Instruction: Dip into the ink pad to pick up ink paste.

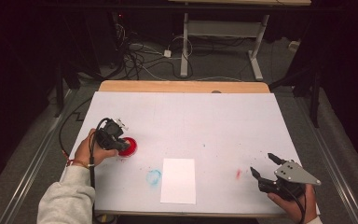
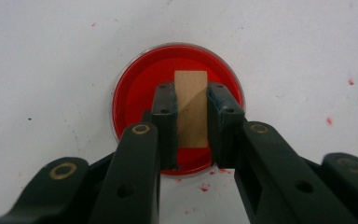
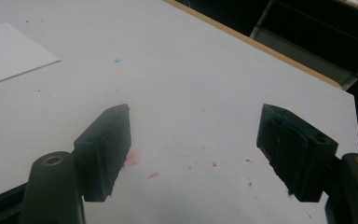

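High view: left gripper (image 1: 121, 141) over a red dish (image 1: 128, 146), right gripper (image 1: 264, 166) spread near a red smear (image 1: 238, 174); left gripper view: jaws clamp a wooden block (image 2: 191, 108) above the dish (image 2: 135, 93); right gripper view: jaws wide apart, nothing between, sheet (image 3: 9, 51) far left.

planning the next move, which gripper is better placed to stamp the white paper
Left, likely. The left gripper holds the wooden block over the red ink dish; the right gripper is open.
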`<action>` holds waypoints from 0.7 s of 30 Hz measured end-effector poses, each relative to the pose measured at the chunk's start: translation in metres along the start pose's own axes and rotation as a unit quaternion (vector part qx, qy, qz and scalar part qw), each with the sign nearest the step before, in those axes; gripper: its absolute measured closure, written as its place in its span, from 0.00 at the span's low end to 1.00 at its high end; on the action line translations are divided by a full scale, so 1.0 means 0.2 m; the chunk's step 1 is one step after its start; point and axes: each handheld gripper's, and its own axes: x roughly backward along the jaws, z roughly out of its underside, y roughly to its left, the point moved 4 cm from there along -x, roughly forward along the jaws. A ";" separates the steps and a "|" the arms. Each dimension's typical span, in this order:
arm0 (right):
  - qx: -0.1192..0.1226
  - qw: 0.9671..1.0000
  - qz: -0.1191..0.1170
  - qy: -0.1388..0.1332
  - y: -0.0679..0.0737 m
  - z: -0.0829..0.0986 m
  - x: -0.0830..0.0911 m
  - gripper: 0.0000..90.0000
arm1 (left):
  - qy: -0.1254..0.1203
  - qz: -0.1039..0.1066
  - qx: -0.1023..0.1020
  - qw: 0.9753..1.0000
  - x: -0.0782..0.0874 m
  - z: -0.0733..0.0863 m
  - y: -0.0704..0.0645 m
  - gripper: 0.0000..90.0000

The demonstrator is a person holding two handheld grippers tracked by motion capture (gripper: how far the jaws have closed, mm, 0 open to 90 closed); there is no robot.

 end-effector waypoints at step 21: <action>0.001 1.000 -0.002 0.002 0.00 0.00 0.00 0.29 | 0.007 -0.023 0.006 1.000 -0.02 -0.01 -0.03 0.82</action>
